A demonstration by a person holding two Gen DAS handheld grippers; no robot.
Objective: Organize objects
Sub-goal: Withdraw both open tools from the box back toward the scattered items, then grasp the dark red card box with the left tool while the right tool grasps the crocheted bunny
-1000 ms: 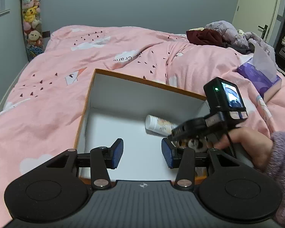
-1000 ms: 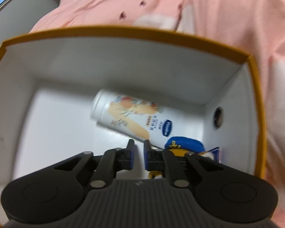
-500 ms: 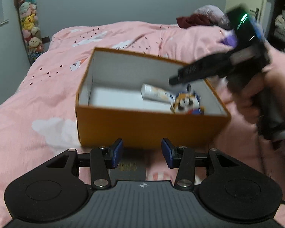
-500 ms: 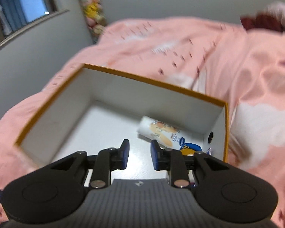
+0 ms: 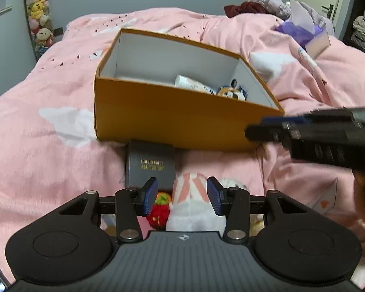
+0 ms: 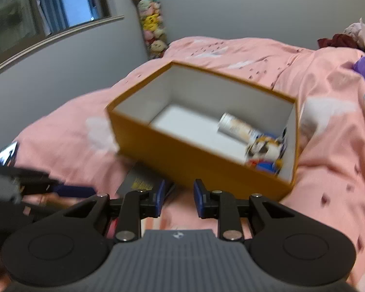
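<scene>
An orange box [image 5: 172,119] with a white inside sits on the pink bedspread. In it lie a white tube [image 5: 192,86] and a small orange plush [image 5: 231,93]. My left gripper [image 5: 182,196] hovers open in front of the box, above a white and pink plush [image 5: 192,204]. A strawberry toy [image 5: 159,210] lies beside that plush, and a dark grey case [image 5: 149,163] lies just ahead. My right gripper [image 6: 177,196] is held back from the box [image 6: 194,155], its jaws slightly parted with nothing between them. The tube [image 6: 236,127] and plush [image 6: 265,150] show blurred inside.
A purple tissue box [image 5: 309,36] and a heap of clothes [image 5: 255,7] lie at the far right of the bed. A column of stuffed toys [image 5: 37,17] hangs on the wall at the left. A window [image 6: 68,2] is beyond the bed's left side.
Both grippers have drawn back out of the box toward the near side of the bed. The right jaws, shut a second ago, have parted a little, and the orange plush stays in the box.
</scene>
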